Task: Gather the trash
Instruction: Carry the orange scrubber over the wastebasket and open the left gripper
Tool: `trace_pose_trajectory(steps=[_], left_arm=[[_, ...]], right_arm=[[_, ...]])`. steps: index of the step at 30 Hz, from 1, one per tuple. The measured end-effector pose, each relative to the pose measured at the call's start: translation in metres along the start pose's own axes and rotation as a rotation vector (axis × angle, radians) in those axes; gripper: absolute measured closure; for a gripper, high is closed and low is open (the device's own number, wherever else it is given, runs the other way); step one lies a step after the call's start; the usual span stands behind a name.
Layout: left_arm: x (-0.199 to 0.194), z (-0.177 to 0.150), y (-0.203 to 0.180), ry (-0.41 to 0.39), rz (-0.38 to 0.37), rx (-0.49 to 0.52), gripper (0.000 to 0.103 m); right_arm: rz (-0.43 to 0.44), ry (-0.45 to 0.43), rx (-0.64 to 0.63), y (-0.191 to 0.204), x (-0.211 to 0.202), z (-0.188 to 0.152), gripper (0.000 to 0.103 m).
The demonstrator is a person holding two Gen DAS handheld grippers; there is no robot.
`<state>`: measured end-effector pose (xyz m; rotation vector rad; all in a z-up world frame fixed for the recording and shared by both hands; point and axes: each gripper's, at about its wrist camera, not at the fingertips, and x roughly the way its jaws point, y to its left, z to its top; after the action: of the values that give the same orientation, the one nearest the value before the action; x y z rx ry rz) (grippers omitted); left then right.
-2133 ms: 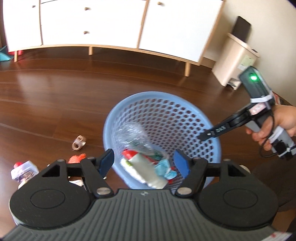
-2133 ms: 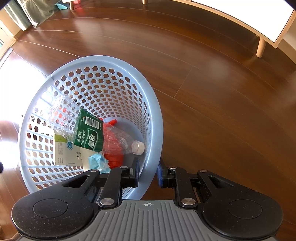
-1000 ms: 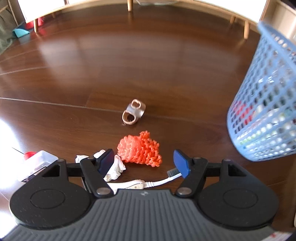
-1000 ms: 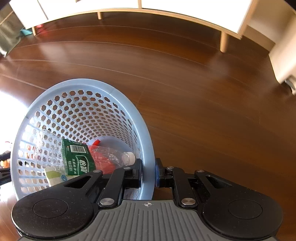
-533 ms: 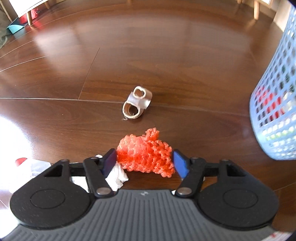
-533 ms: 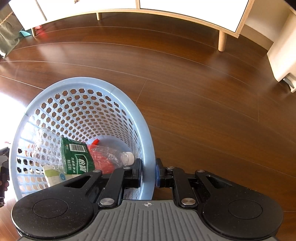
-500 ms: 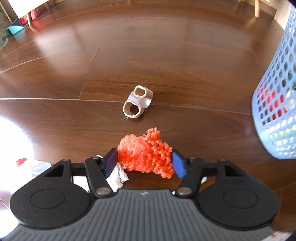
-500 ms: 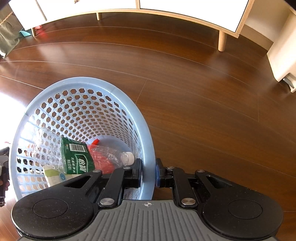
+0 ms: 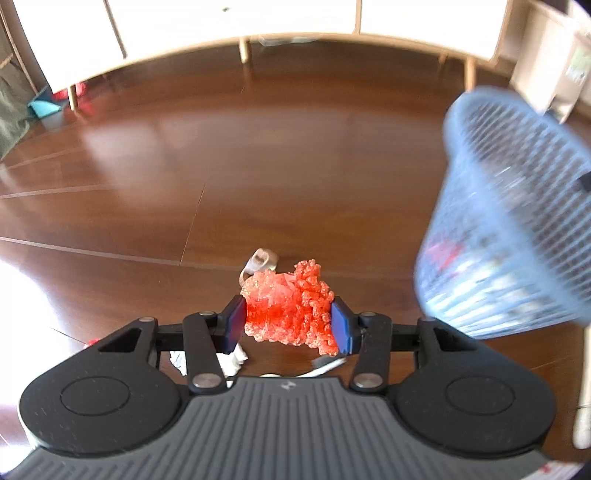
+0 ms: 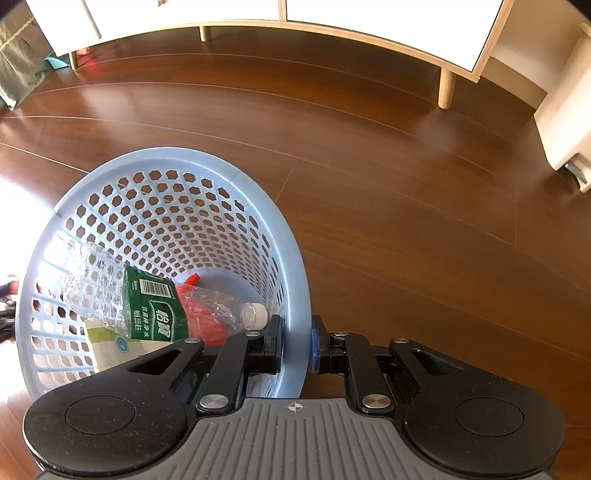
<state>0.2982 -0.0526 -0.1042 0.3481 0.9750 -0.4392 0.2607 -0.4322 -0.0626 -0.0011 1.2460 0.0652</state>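
Observation:
A crumpled orange foam net (image 9: 288,310) sits between the blue pads of my left gripper (image 9: 288,323). Both pads touch it, the jaws are still closing, and it hangs just above the wooden floor. To the right, blurred, is the light blue perforated basket (image 9: 517,221). My right gripper (image 10: 297,343) is shut on the near wall of that basket (image 10: 166,153), one finger inside and one outside, holding it tilted. Inside lie a clear plastic bottle with a green label (image 10: 155,306), a white carton and some red scraps.
On the floor behind the net lies a small beige roll (image 9: 260,260). Under my left fingers lie crumpled white paper (image 9: 232,360) and a white toothbrush (image 9: 325,365). A white cabinet on wooden legs (image 9: 258,22) lines the far wall, with a white bin (image 10: 565,122) at the right.
My left gripper's jaws have closed in on the orange net and lifted it off the floor. The view has pulled back and up. The right gripper keeps holding the basket, almost still.

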Motion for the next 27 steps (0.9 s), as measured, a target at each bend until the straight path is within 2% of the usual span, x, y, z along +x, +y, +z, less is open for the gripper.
trace_pose_trajectory(steps=[5,10,17,23,25,27], left_arm=[[-0.058,0.025,-0.036,-0.071,-0.062,0.048,0.059],[-0.08,0.051,-0.078,-0.124,-0.187,0.091,0.059],[-0.078,0.079,-0.126,-0.137,-0.291,0.165,0.056],[-0.07,0.086,-0.149,-0.159,-0.336,0.196,0.045],[-0.067,0.086,-0.15,-0.165,-0.327,0.189,0.033],[-0.066,0.087,-0.149,-0.17,-0.32,0.177,0.033]], right_arm=[[0.004,0.0,-0.015,0.002,-0.002,-0.006,0.092],[0.012,0.006,-0.023,0.004,-0.004,-0.009,0.092],[0.029,0.007,-0.029,0.003,-0.006,-0.01,0.092],[0.05,0.013,-0.031,-0.001,-0.007,-0.01,0.092],[0.054,0.014,-0.031,-0.001,-0.007,-0.011,0.092],[0.058,0.016,-0.034,-0.001,-0.008,-0.012,0.092]])
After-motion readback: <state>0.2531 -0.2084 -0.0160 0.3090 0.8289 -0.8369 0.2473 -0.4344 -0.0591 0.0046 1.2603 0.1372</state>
